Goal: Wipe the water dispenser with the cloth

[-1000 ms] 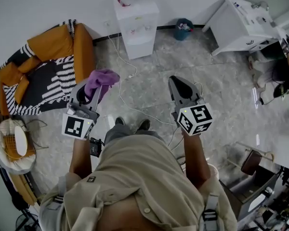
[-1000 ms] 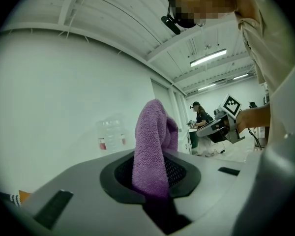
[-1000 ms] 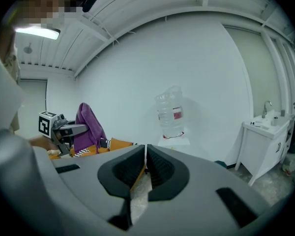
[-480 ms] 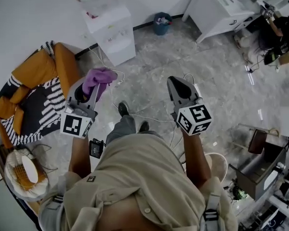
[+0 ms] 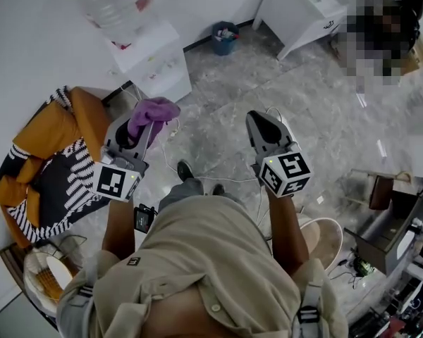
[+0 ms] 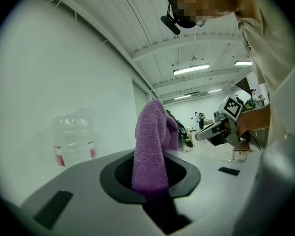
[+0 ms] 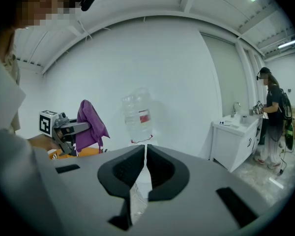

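A white water dispenser (image 5: 154, 62) stands against the wall at the upper left of the head view, with a clear bottle (image 5: 116, 4) on top; that bottle (image 7: 136, 113) also shows in the right gripper view. My left gripper (image 5: 142, 127) is shut on a purple cloth (image 5: 150, 114), held a short way in front of the dispenser. The cloth (image 6: 154, 146) stands up from between the jaws in the left gripper view. My right gripper (image 5: 261, 123) is shut with nothing in it, level with the left one.
An orange armchair (image 5: 56, 146) with a striped throw sits left of the dispenser. A blue bin (image 5: 224, 38) and a white cabinet (image 5: 303, 9) stand along the wall to the right. Cables (image 5: 197, 167) trail over the grey floor. A person stands by the cabinet.
The head view has shifted, so the dispenser now sits further up and left and looms closer. Both grippers keep about the same pose, the left still holding the cloth.
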Available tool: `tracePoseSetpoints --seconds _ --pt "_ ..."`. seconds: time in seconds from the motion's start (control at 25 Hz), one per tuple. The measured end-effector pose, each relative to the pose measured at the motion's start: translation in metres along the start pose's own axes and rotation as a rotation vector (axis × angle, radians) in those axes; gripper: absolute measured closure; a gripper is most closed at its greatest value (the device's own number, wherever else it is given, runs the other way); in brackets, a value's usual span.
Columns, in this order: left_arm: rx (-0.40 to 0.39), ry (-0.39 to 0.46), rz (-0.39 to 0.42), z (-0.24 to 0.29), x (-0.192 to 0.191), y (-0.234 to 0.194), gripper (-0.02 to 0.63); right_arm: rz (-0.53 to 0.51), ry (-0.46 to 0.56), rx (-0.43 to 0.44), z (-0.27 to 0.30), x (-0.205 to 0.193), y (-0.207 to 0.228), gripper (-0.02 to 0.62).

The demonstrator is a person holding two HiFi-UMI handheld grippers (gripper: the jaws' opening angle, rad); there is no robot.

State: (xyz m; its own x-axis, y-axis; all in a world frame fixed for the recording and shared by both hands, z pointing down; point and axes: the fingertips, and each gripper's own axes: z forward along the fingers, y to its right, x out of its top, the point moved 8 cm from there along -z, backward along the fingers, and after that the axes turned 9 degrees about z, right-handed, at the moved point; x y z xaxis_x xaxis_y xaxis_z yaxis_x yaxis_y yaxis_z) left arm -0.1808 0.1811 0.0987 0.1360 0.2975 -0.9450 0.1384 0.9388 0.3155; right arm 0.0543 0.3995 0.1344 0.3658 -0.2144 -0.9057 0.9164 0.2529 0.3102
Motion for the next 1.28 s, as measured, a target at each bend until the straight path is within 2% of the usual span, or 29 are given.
tracePoseSetpoints --seconds 0.44,0.72,0.88,1.12,1.28 --pt "-0.03 0.062 -0.028 0.021 -0.037 -0.089 0.526 -0.016 0.012 -0.063 0.072 0.021 -0.036 0.568" --pt "0.035 0.04 -0.058 0.023 -0.06 -0.132 0.526 -0.04 -0.038 -0.022 0.122 0.029 -0.048 0.568" --pt "0.105 -0.002 -0.081 0.027 -0.077 -0.149 0.526 -0.049 -0.08 0.041 0.165 0.036 -0.04 0.568" --pt "0.282 -0.089 -0.117 0.038 -0.108 -0.177 0.526 -0.104 -0.148 0.215 0.255 0.054 -0.025 0.568" --pt "0.393 -0.148 -0.149 0.049 -0.128 -0.179 0.526 -0.171 -0.168 0.316 0.302 0.079 -0.014 0.568"
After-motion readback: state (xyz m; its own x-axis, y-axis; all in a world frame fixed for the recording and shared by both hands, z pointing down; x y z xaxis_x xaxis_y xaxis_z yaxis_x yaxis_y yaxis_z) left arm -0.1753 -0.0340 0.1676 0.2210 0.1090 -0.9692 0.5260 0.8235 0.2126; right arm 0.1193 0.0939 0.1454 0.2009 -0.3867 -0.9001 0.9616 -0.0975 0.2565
